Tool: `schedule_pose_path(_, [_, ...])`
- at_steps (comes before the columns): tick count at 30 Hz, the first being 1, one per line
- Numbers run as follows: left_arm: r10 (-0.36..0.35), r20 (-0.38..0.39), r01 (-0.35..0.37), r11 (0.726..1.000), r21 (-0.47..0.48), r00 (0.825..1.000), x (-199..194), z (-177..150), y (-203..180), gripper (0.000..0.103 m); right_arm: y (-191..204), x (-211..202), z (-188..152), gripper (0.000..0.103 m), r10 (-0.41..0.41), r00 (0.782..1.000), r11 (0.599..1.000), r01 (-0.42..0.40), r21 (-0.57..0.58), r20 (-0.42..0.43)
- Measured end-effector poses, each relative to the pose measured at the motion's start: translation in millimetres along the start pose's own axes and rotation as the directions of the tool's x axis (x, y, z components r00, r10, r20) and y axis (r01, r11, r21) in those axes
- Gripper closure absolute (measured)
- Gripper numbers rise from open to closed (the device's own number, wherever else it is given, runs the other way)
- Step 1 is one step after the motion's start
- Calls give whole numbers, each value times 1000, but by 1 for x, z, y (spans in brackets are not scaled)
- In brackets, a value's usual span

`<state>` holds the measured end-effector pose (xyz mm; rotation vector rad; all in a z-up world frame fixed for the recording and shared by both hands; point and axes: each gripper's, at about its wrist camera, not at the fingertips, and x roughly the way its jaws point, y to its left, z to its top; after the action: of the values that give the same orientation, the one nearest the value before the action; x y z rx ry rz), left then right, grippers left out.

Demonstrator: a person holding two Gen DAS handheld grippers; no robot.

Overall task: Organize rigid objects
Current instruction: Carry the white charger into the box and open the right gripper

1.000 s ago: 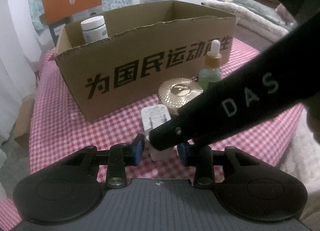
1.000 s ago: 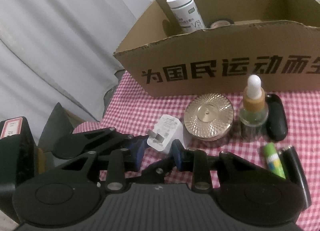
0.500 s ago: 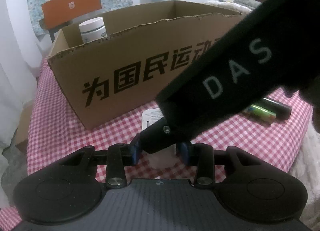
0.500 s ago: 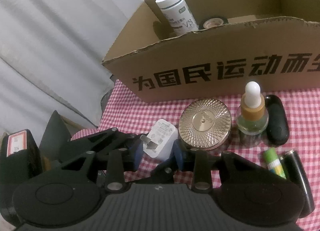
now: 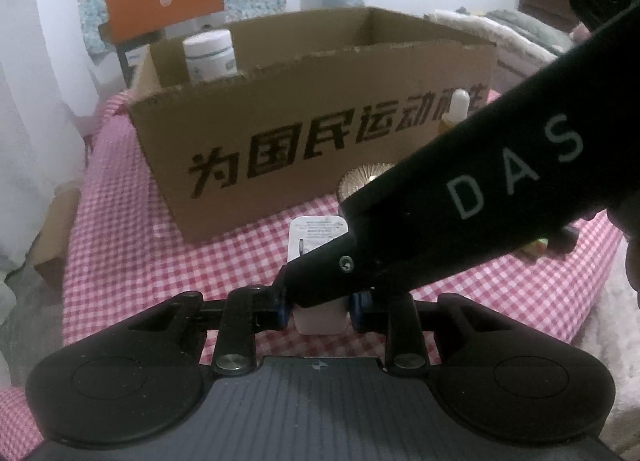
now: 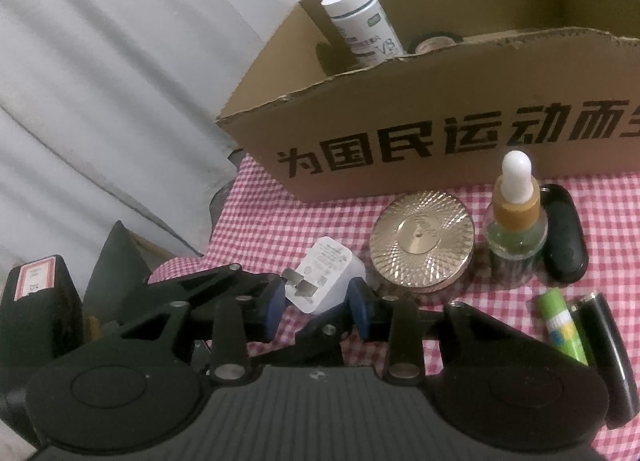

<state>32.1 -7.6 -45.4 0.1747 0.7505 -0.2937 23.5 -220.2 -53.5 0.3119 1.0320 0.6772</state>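
A white plug charger sits tilted between my right gripper's blue pads, prongs to the left; that gripper is shut on it. In the left wrist view the same charger stands between the pads of my left gripper. Those jaws are closing, with a thin gap still on each side. The right gripper's black housing crosses that view and hides much of the charger. Behind stands the open cardboard box with a white pill bottle inside.
On the red checked cloth in front of the box lie a gold compact, a dropper bottle, a black oval case, a green tube and a black cylinder. A tape roll lies in the box.
My left jaws have narrowed around the charger. The right gripper's housing swung up across the left view and back down. The charger stayed between the right pads.
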Motion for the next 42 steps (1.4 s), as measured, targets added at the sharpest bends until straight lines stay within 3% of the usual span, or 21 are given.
schedule_pose_path(6, [50, 68, -49, 999, -12, 996, -37, 18, 8, 77, 22, -19, 4, 65, 35, 998, 998, -32, -58, 45])
schedule_pose_path(12, [91, 174, -90, 996, -9, 981, -68, 59, 22, 77, 55, -50, 29, 65, 94, 985, 983, -69, -170, 144])
schedule_pose_path(16, [77, 212, -80, 997, 2, 974, -68, 97, 30, 77, 68, -72, 59, 65, 117, 971, 971, -69, -228, 208])
schedule_pose_path(20, [42, 203, -46, 999, 14, 978, -49, 129, 33, 77, 67, -82, 96, 65, 111, 967, 970, -57, -234, 227])
schedule_pose_path(25, [-41, 99, 42, 999, -3, 994, -6, 155, 36, 77, 41, -76, 140, 65, 76, 979, 985, -44, -166, 189])
schedule_pose_path(29, [-81, -11, 81, 997, -8, 997, 35, 159, 35, 77, 1, -59, 157, 65, 59, 991, 997, -53, -59, 116])
schedule_pose_path(35, [-108, -140, 106, 994, -27, 984, 76, 155, 35, 77, -52, -24, 166, 65, 73, 997, 993, -74, 87, 8])
schedule_pose_path(42, [-113, -234, 105, 994, -43, 966, 94, 151, 37, 76, -82, 3, 167, 65, 99, 992, 983, -85, 165, -81])
